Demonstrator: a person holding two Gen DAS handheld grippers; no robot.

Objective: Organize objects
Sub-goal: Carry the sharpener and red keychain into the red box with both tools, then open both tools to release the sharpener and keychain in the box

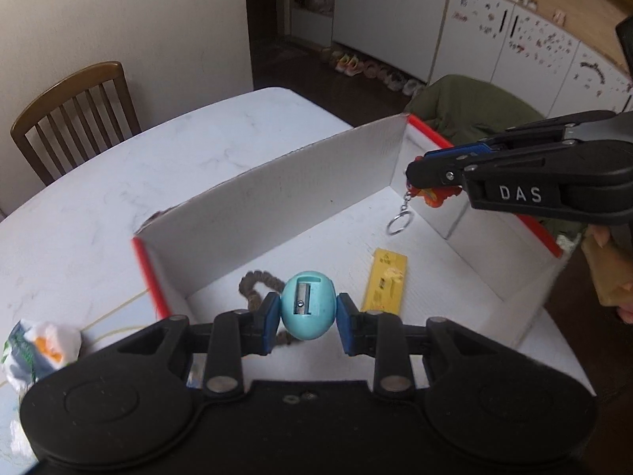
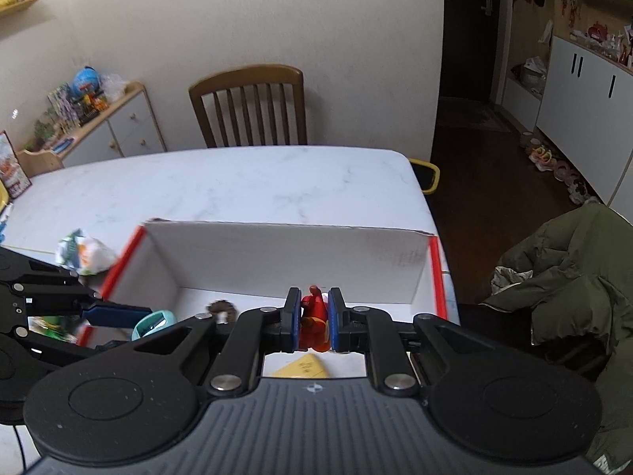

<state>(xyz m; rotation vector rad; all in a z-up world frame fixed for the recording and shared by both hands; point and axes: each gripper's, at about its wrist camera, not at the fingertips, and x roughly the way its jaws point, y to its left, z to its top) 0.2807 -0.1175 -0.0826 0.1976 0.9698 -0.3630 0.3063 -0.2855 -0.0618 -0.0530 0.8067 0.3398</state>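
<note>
Left wrist view: at the lower left of the frame a crumpled wrapper point(image 1: 39, 346) lies on the white table point(image 1: 158, 158), just outside the box point(image 1: 277, 194). Low in the centre, your left gripper point(image 1: 308, 318) is clenched on a light blue egg-shaped pencil sharpener point(image 1: 308, 304), its blue pads pressed against both sides, held over the box floor. Behind the sharpener a brown hair tie point(image 1: 253, 289) lies on the floor of the box, and to the right of it a yellow card point(image 1: 385, 281). At the right edge, your right gripper point(image 1: 429, 182) reaches in over the box, clamped on a red keychain point(image 1: 433, 196) whose metal ring point(image 1: 397, 223) dangles below.

Right wrist view: the left gripper and sharpener point(image 2: 154, 322) sit at the lower left, and the red keychain point(image 2: 314, 322) is pinched between the pads at centre, above the box.
</note>
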